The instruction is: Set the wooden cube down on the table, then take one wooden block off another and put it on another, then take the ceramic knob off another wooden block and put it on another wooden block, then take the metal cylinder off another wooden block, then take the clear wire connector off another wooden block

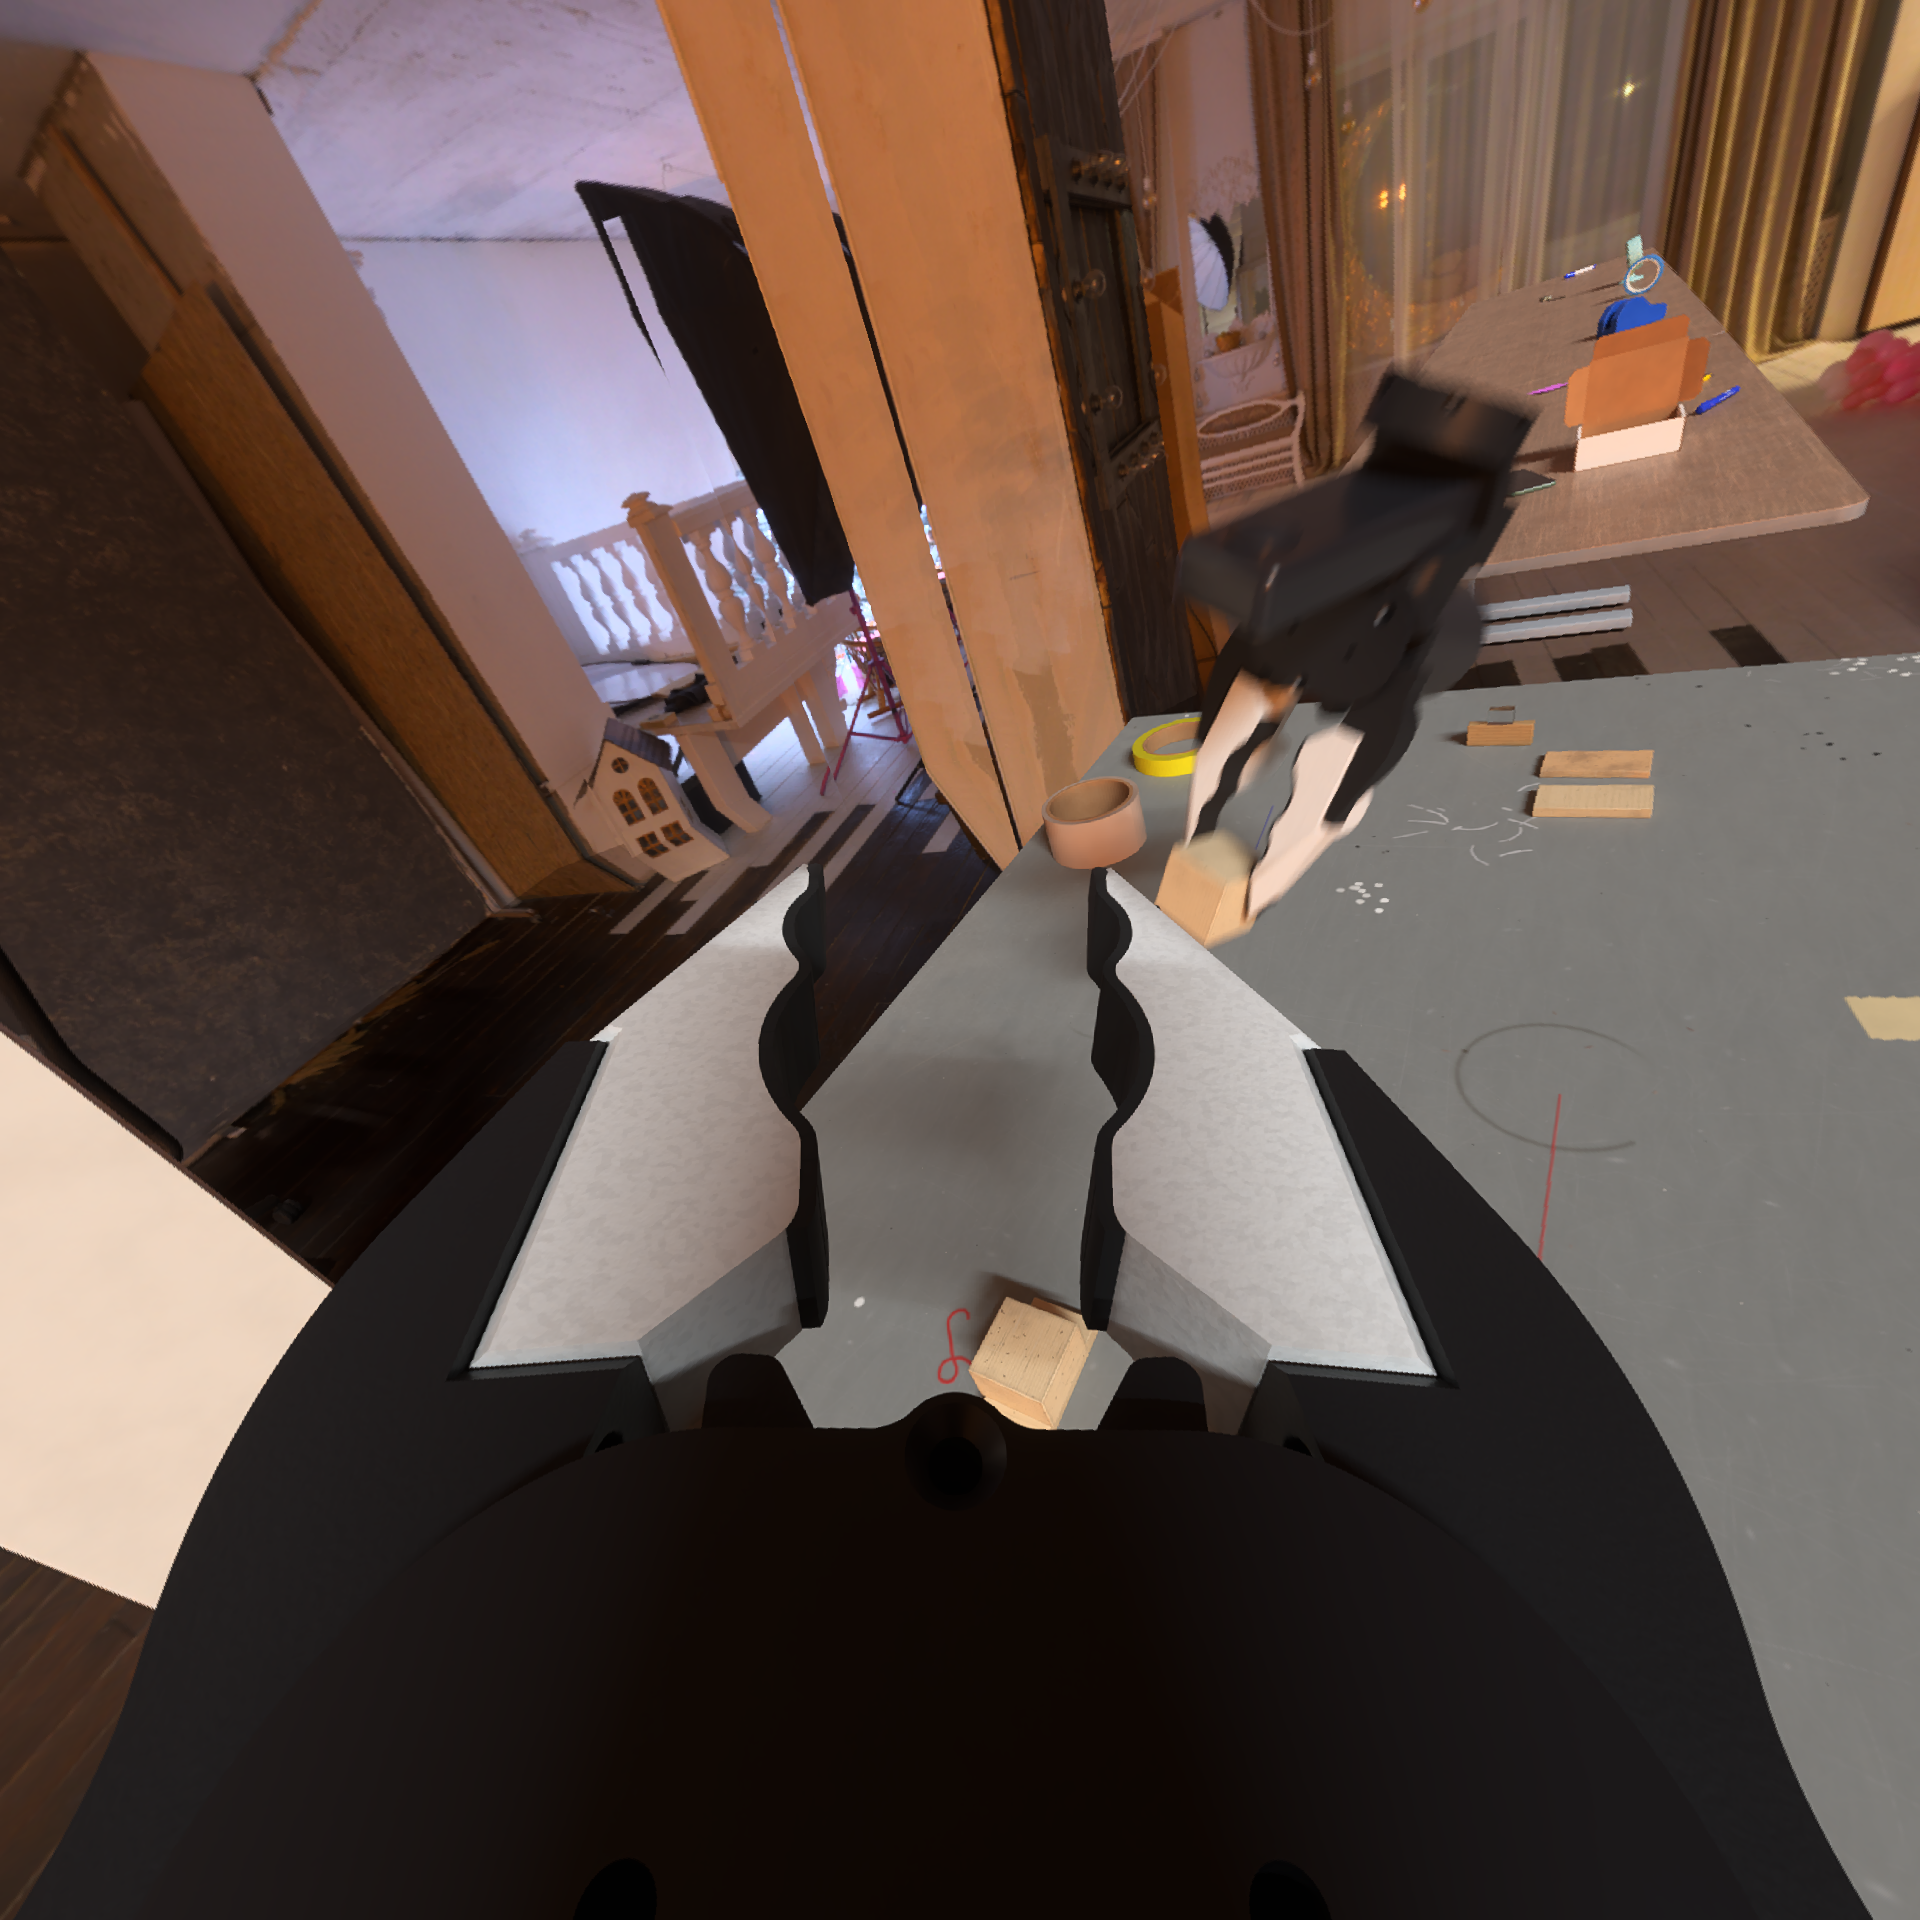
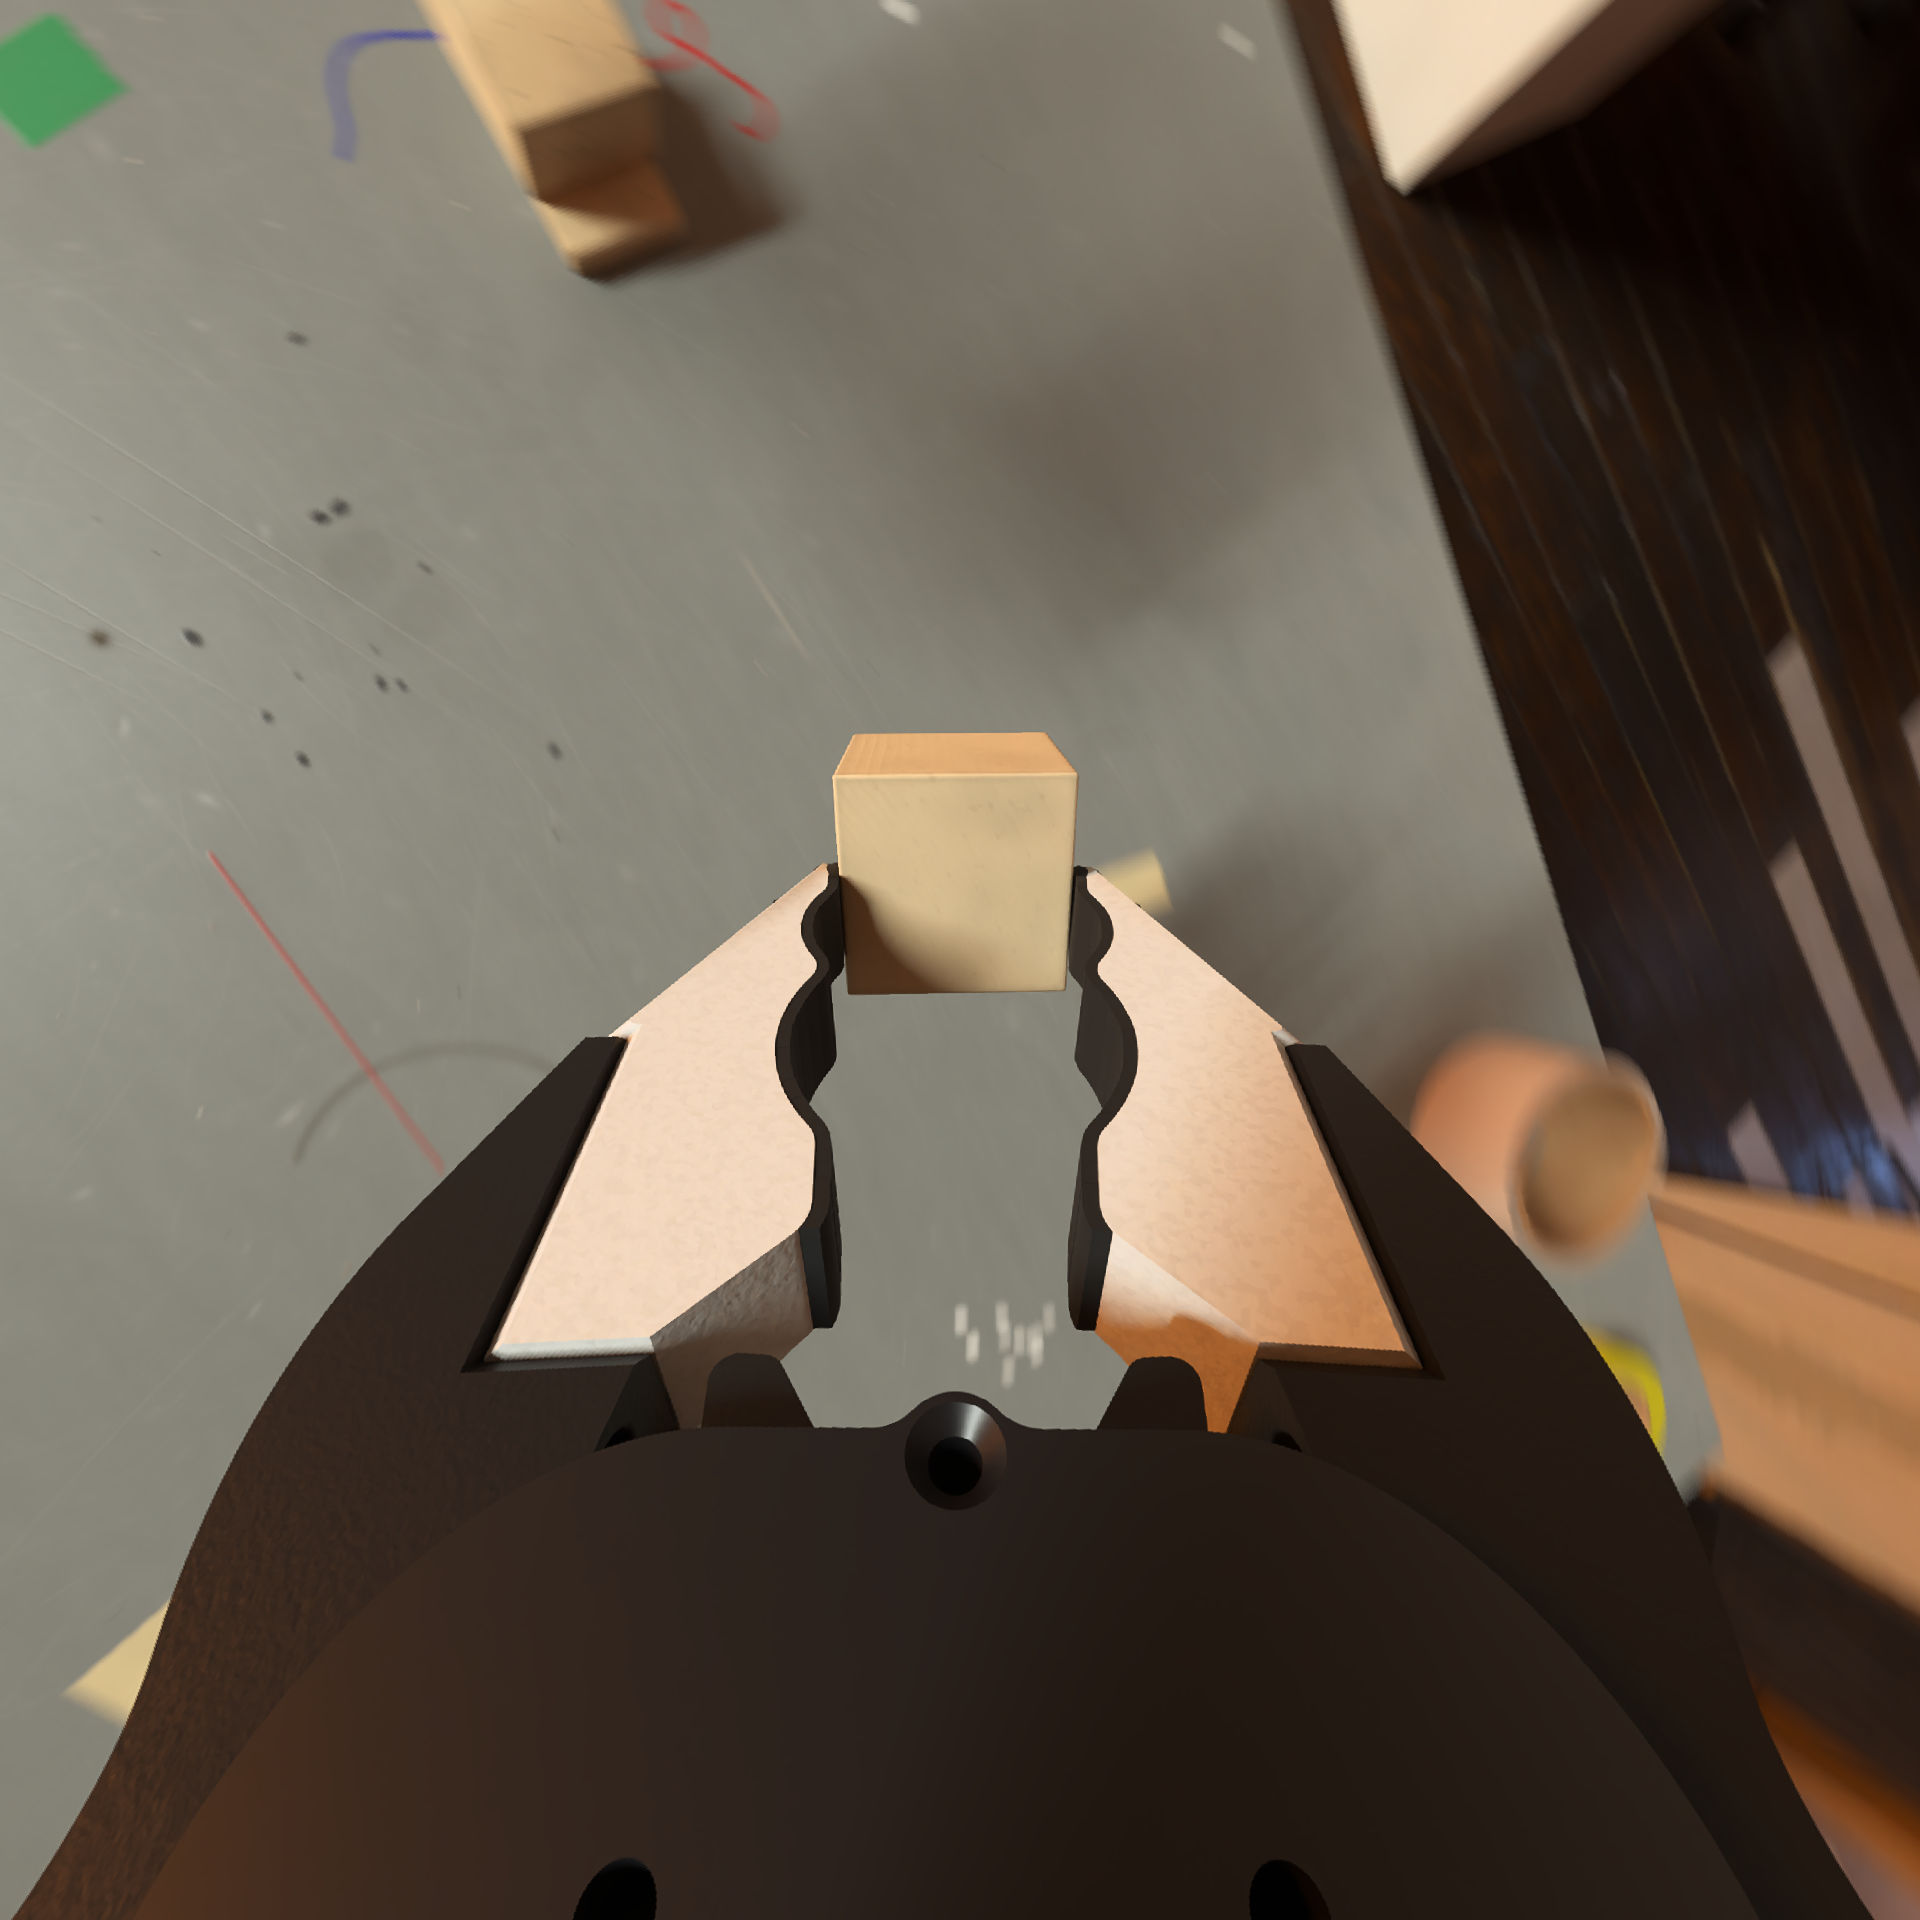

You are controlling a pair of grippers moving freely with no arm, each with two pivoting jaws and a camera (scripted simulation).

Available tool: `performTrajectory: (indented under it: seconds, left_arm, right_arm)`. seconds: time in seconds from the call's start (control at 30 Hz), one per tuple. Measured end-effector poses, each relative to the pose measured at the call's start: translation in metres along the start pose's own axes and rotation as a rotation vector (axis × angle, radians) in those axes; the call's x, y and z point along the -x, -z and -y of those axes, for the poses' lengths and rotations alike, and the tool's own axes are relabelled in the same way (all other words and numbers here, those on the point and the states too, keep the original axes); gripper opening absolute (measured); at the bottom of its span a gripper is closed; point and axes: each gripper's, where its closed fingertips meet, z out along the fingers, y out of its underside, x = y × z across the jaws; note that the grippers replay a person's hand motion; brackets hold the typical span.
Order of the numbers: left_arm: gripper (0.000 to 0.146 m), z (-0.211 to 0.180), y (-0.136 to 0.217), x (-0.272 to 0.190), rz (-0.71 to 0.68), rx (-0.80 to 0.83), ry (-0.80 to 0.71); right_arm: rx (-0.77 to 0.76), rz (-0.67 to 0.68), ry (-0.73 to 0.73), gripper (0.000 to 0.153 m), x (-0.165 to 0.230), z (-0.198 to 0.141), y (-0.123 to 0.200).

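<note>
My right gripper (image 2: 954, 881) is shut on the light wooden cube (image 2: 954, 831), pinched at its fingertips over the grey table (image 2: 520, 623). The left wrist view shows that gripper (image 1: 1242, 847), blurred, holding the cube (image 1: 1205, 894) low near the table's far left edge; I cannot tell whether it touches. My left gripper (image 1: 956, 904) is open and empty above the table's left edge. A wooden block lying on another (image 1: 1029, 1361) sits under its jaws, and it also shows in the right wrist view (image 2: 582, 114).
A brown tape roll (image 1: 1091, 821) and a yellow one (image 1: 1164, 748) stand near the cube by the table edge. Two flat wooden blocks (image 1: 1595, 784) and a small block carrying a small object (image 1: 1499, 730) lie farther back. Dark floor (image 2: 1662, 520) lies beyond the edge.
</note>
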Motion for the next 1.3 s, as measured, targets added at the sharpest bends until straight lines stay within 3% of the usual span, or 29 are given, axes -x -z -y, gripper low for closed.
performTrajectory:
  seconds: [0.17, 0.27, 0.37, 0.57, 0.83, 1.23, 1.3]
  left_arm:
    - [0.051, 0.001, -0.004, -0.003, -0.007, 0.002, 0.001]
    - [0.051, 0.002, -0.008, -0.009, -0.017, 0.011, -0.016]
    - [0.051, 0.000, -0.013, -0.016, -0.029, 0.030, -0.033]
    - [0.051, -0.005, -0.017, -0.019, -0.026, 0.061, -0.049]
    - [0.051, -0.006, -0.018, -0.017, -0.021, 0.066, -0.048]
    - [0.051, -0.006, -0.017, -0.017, -0.025, 0.064, -0.053]
    - [0.051, -0.004, -0.015, -0.017, -0.026, 0.055, -0.049]
  right_arm:
    - [0.123, -0.260, -0.424, 0.043, -0.051, -0.110, 0.119]
    - [0.181, -0.336, -0.711, 0.043, -0.062, -0.192, 0.153]
    - [0.194, -0.292, -0.903, 0.043, -0.058, -0.254, 0.143]
    - [0.310, -0.171, -1.054, 0.043, -0.041, -0.334, 0.073]
    - [0.505, -0.143, -1.080, 0.043, -0.032, -0.367, 0.036]
    - [0.529, -0.201, -1.074, 0.043, -0.036, -0.373, 0.027]
    - [0.507, -0.234, -1.081, 0.052, -0.039, -0.370, 0.035]
